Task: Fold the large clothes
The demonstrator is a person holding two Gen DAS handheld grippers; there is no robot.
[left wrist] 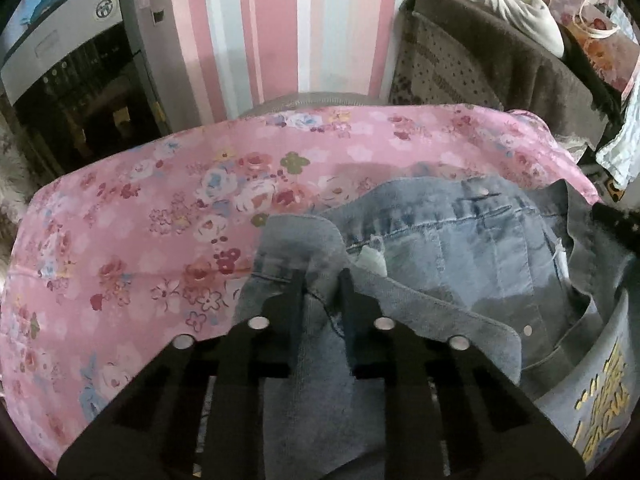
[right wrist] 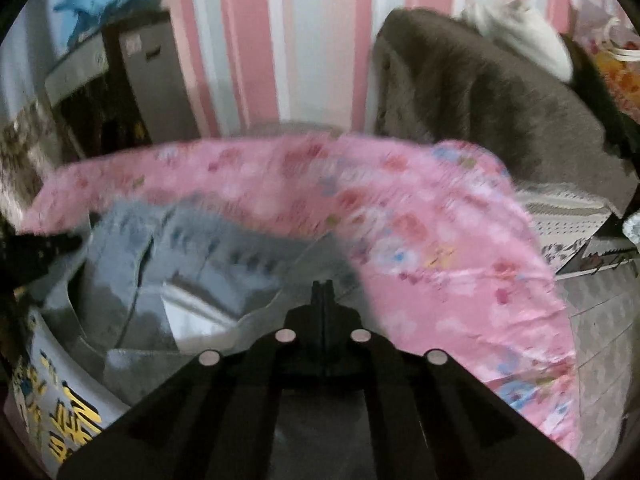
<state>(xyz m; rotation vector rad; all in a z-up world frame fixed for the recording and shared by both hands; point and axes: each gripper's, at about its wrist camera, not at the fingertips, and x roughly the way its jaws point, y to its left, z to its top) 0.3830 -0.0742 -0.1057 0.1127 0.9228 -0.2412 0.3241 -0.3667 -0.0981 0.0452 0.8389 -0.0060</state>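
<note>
Denim jacket point(left wrist: 460, 240) fold pinched in left claw point(left wrist: 322, 280); right claw point(right wrist: 323, 286) closed

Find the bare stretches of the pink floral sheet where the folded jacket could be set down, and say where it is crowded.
Free: pink floral sheet left of the denim jacket, and its far strip toward the striped wall. Crowded: the right side, under the jacket and left gripper.
</note>
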